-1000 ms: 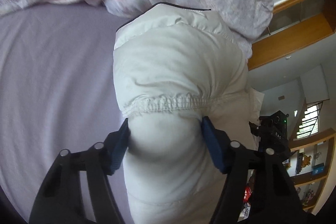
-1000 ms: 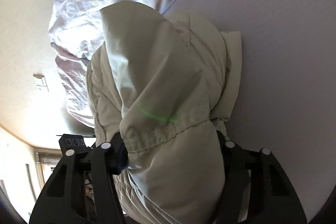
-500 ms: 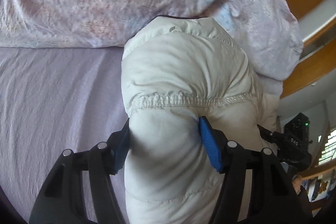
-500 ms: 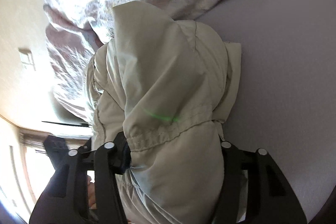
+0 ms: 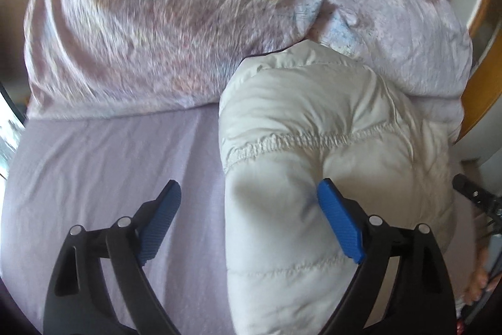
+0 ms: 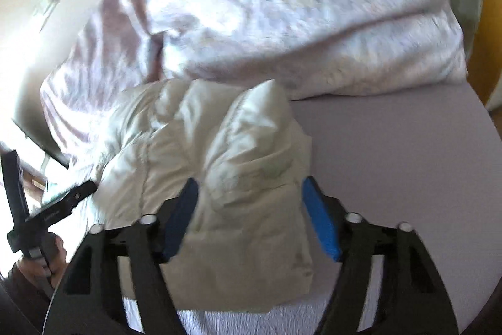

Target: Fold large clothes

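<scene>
The left gripper (image 5: 248, 203) has let go: its jaws are opening and stand spread, the left blue pad clear over bare sheet at about 8 o'clock, the right pad only resting against the puffy white jacket (image 5: 329, 146) that it pinched a second ago. The right gripper (image 6: 249, 203) keeps its hold, its jaws pinching a thick bundle of the same jacket (image 6: 219, 146), with a pad pressed on either flank of the fabric. Around both, the jacket lies bunched in a folded mound on the lilac bed sheet (image 5: 109, 162), its gathered seam running across the left view from 9 to 3 o'clock, and its far end touches the crumpled patterned duvet (image 5: 157, 21) heaped at 12 o'clock. In the right view, at 8 o'clock, the person's hand (image 6: 53, 259) grips the other tool. The release on the left suggests this fold has been laid down on that side; the right side looks likely to be freed next, and the padded bulk may spring back open once nothing holds it.
</scene>
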`<state>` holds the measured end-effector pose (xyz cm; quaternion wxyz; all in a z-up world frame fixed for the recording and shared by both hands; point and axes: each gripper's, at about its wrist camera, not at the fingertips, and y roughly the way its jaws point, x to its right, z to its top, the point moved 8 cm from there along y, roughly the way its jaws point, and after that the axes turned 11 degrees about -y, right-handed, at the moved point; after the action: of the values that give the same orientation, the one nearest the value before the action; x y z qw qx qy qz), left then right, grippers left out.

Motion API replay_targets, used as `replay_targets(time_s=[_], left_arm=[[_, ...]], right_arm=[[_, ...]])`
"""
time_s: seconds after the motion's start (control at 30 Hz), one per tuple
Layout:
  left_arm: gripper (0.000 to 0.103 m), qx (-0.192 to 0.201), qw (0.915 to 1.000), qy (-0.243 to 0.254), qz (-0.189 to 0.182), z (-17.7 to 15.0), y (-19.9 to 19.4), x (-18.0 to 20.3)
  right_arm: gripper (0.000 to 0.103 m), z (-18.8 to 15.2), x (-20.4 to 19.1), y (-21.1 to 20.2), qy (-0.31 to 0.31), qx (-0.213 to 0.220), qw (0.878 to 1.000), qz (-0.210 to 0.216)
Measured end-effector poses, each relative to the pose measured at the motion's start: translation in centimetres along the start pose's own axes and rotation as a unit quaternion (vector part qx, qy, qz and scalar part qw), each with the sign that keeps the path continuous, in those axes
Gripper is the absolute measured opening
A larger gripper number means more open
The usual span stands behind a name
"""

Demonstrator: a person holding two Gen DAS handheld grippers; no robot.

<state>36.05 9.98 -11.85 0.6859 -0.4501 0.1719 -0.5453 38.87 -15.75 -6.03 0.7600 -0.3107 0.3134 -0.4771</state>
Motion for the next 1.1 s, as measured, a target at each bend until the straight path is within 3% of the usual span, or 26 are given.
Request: replay_targets(time_s=[0.07,0.23,0.43,0.47,0.53,0.63,0.83,1.1], left_arm=[[0.089,0.011,0.9998,0.013,0.013,-0.1,-0.5,0.3],[0.092,0.028,0.9988,0.032,0.024,-1.2,-2.0,1.1],[0.093,0.03,0.9981,0.04,0.036,-3.4,-3.0,1.8],[0.094,0.029,0.998,0.04,0.038,-4.0,-3.3,1.8],[0.095,0.027,0.998,0.041,0.04,-4.9,-3.7,1.7],[0.095,0.02,0.9982,0.041,0.039,-6.3,-4.4,1.8],[0.096,0.007,0.9988,0.041,0.027,-9.4,-6.1,1.7],[0.097,-0.01,0.999,0.038,0.021,-13.1,-8.3,0.5]], right_arm=[[0.057,-0.4,-0.7,0.2,-0.02,-0.008,1.0,0.004],[0.056,-2.8,-0.5,3.0,-0.055,-0.064,0.996,-0.027],[0.057,-2.3,-0.5,2.0,-0.06,-0.063,0.995,-0.041],[0.058,-2.4,-0.8,1.5,-0.063,-0.06,0.995,-0.045],[0.073,-3.0,-1.0,0.3,-0.068,-0.055,0.995,-0.051],[0.087,-3.6,-1.8,-1.3,-0.07,-0.041,0.995,-0.051],[0.091,-7.5,-3.8,-3.8,-0.093,-0.056,0.992,-0.066],[0.092,-12.2,-4.5,-5.9,-0.069,-0.08,0.993,-0.055]])
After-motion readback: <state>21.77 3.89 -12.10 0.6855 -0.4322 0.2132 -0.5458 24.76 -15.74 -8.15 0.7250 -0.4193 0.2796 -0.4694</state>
